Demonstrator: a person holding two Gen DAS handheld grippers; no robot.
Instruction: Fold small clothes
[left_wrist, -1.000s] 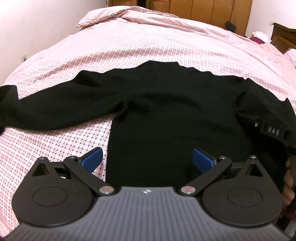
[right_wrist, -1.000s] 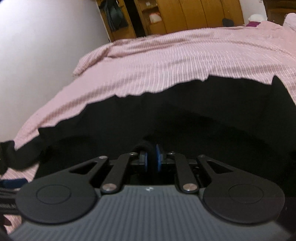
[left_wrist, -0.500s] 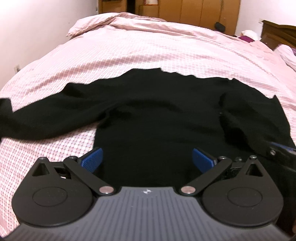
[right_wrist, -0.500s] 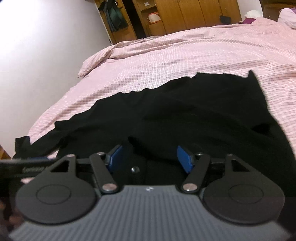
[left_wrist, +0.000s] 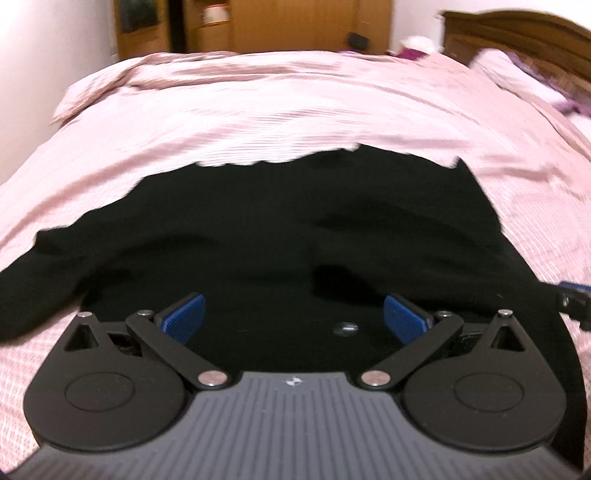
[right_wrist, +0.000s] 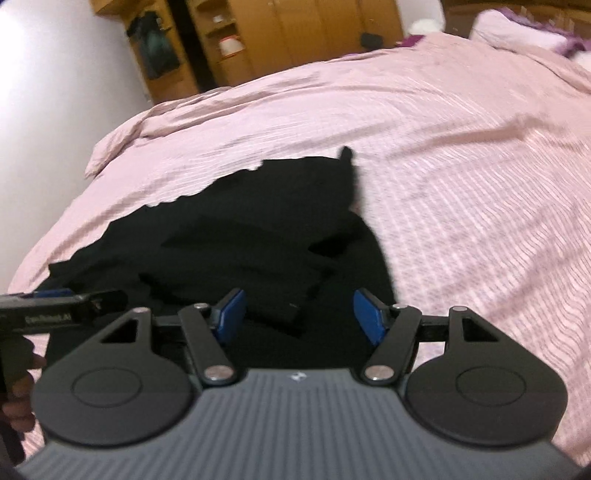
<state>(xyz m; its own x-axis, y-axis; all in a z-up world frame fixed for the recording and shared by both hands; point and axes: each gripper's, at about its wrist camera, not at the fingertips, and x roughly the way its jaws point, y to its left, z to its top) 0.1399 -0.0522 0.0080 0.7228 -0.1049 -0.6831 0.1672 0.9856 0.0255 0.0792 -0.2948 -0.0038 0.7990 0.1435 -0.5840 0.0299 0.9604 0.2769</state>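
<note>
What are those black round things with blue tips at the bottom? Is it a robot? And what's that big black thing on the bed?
No robot: a person holds two grabber tools, each with a camera looking along its fingers. One picture comes from the left gripper, the other from the right gripper. The blue parts are finger pads. Both grabbers are open and hold nothing. The black sweater lies on the pink bedspread, one sleeve already folded across it. At the right picture's left edge you glimpse the other tool.

Blurred: pink checked bedspread (left_wrist: 295, 122) beyond the claws, pattern smeared.
Cut off: black knit sweater's (left_wrist: 258, 240) sleeve, left of the left claw.
Unreadable: sweater folds.
</note>
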